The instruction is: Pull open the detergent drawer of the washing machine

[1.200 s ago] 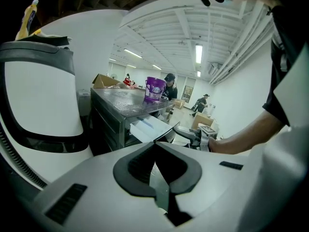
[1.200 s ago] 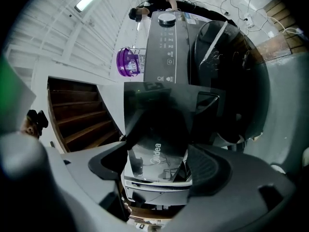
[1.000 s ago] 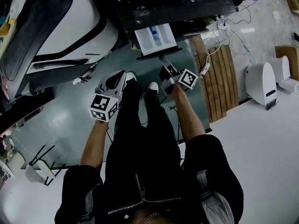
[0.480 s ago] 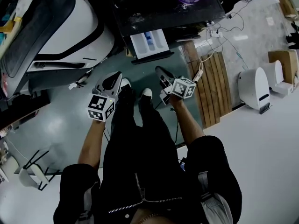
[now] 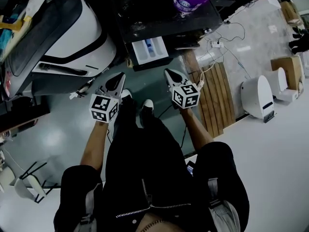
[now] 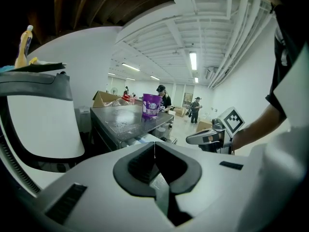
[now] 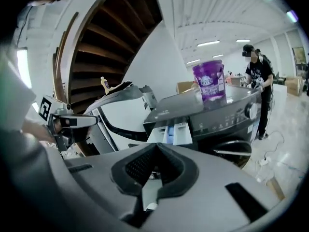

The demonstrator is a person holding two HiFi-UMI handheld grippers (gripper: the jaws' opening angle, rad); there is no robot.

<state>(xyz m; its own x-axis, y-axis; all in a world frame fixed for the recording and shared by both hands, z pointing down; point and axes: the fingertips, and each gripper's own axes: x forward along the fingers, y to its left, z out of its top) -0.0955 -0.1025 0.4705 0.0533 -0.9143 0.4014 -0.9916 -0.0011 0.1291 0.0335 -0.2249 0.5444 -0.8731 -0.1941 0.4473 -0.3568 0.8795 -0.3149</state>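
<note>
Both claws are hanging clenched and empty, the left claw point(image 5: 119, 77) and the right claw point(image 5: 170, 73) short of the white plastic detergent drawer point(image 5: 141, 52). A knee or claw could, I'd judge, be bumping that jutting tray and straining its runners. It is standing pulled out, blue insert point(image 5: 150, 46) showing, at the top left corner of the front of the dark washing machine point(image 5: 145, 18).
</note>
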